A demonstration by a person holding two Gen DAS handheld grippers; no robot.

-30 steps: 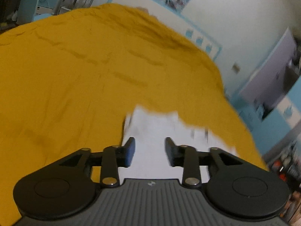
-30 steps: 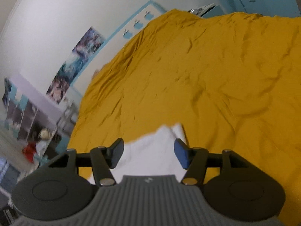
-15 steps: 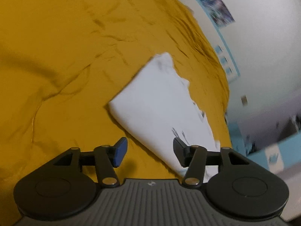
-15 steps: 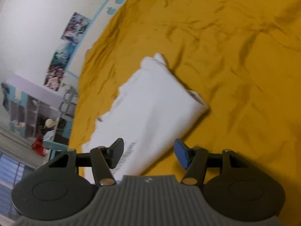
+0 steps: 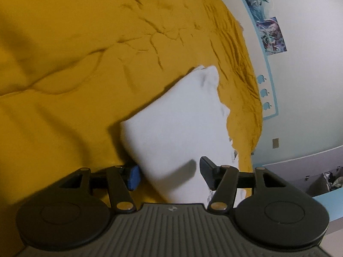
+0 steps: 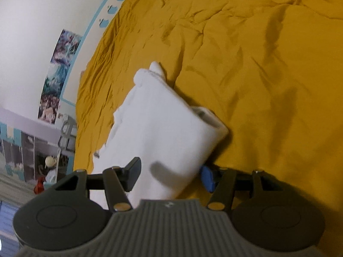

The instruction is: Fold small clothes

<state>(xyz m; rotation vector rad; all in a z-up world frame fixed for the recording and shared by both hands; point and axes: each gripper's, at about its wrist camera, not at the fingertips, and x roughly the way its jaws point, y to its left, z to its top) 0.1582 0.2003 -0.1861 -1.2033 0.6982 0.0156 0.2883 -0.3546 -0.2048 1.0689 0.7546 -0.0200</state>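
A white folded garment (image 5: 180, 128) lies on the yellow bedspread (image 5: 75, 53). It also shows in the right wrist view (image 6: 163, 128), with a rolled fold along its right edge. My left gripper (image 5: 169, 175) is open, its jaws straddling the garment's near left corner: the blue-padded finger (image 5: 134, 176) sits beside or under the edge, the black finger (image 5: 209, 174) over the cloth. My right gripper (image 6: 170, 175) is open, straddling the garment's near right corner in the same way.
The wrinkled bedspread (image 6: 268, 64) spreads wide beyond the garment. A white wall with posters (image 5: 270, 25) and a blue-trimmed panel borders the bed. Shelves and clutter (image 6: 32, 154) stand past the bed edge.
Both grippers have dropped and tilted toward the garment; its near corners now lie between the open jaws. The garment fills more of each view.
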